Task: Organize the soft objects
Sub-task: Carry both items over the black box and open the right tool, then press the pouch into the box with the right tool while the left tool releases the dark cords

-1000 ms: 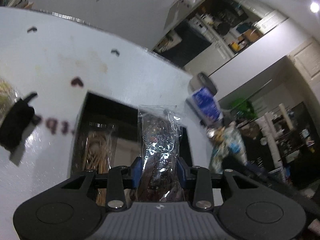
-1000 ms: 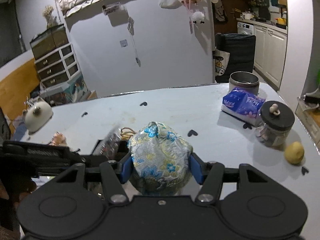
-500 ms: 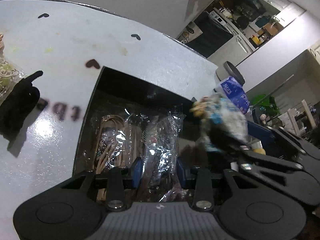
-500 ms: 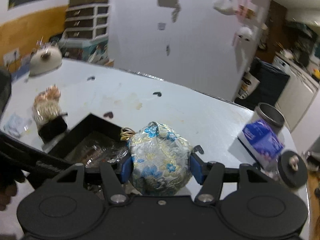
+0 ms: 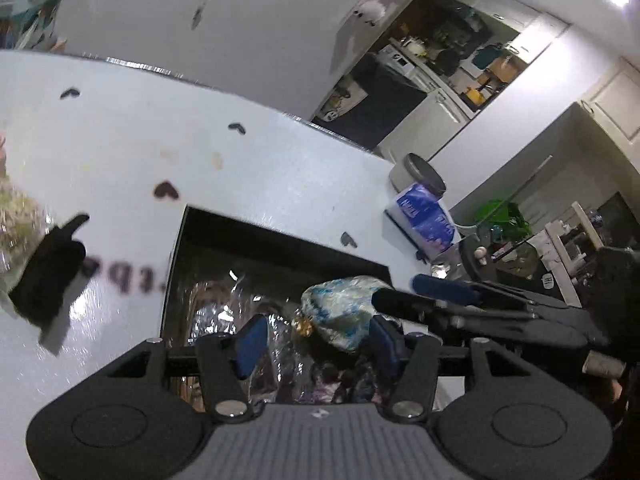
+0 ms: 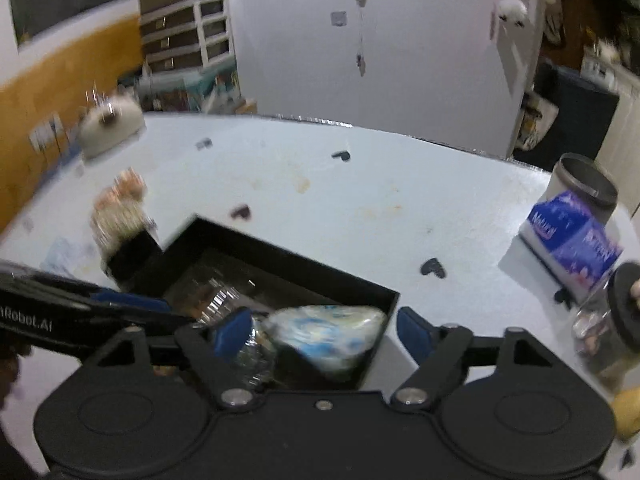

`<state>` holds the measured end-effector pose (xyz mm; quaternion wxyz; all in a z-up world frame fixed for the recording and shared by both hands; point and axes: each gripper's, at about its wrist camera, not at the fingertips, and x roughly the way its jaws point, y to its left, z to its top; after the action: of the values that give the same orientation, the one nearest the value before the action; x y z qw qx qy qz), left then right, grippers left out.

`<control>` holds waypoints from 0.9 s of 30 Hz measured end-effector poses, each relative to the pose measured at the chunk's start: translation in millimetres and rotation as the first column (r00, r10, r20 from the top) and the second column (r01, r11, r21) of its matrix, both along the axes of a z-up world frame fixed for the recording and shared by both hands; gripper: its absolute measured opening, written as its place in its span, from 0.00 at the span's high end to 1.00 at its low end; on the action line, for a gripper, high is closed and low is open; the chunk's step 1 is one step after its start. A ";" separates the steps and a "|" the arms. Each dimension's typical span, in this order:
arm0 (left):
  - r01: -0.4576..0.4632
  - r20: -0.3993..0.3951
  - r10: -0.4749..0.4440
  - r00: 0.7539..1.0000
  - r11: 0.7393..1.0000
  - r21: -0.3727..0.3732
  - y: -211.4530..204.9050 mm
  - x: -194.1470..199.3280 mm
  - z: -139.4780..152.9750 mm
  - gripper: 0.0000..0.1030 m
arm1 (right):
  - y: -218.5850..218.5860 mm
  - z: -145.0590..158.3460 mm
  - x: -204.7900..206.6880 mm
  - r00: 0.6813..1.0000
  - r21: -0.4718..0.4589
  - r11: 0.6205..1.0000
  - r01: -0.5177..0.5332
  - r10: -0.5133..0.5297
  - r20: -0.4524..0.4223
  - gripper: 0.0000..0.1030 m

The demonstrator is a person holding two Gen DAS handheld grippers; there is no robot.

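A black box (image 6: 280, 252) (image 5: 248, 236) sits on the white table. Clear plastic packets (image 5: 216, 304) (image 6: 216, 300) lie inside it. A blue and gold flowered fabric pouch (image 6: 332, 336) (image 5: 344, 312) lies in the box's near right corner. My right gripper (image 6: 320, 332) is open, its blue pads apart on either side of the pouch and not touching it. My left gripper (image 5: 316, 340) is open and empty over the box, above the packets. The right gripper's fingers (image 5: 444, 288) reach in from the right in the left wrist view.
A blue tissue pack (image 6: 572, 240) and a metal tin (image 6: 584, 180) stand at the right. A black-lidded glass jar (image 6: 612, 320) and a yellow fruit (image 6: 628, 412) are near right. A wrapped bouquet in a black holder (image 6: 120, 220) stands left of the box.
My left gripper has opened and let the clear packet drop into the box. My right gripper has opened and let the flowered pouch drop into the box.
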<state>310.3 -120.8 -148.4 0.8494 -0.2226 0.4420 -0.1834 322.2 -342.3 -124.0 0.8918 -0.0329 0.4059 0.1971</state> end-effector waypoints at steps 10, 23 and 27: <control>0.083 -0.043 -0.079 0.996 0.992 0.095 -7.7 0.6 4.5 0.67 | 23.8 -30.3 27.7 0.977 -0.104 0.995 -0.005 -0.017 -0.211 0.94; 0.125 -0.031 -0.121 0.992 0.975 0.182 -12.5 -8.4 2.2 0.68 | 7.5 -0.6 -3.5 0.987 0.018 0.996 0.084 -0.081 -0.136 0.88; 0.124 0.003 -0.127 0.992 0.973 0.194 -13.0 -15.5 13.8 0.68 | -0.6 14.8 -22.7 0.989 0.064 0.990 0.124 -0.118 -0.089 0.83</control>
<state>294.8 -133.9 -134.6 0.8570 -0.1095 0.4645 -0.1945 299.5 -342.9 -109.2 0.8846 0.0311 0.4377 0.1578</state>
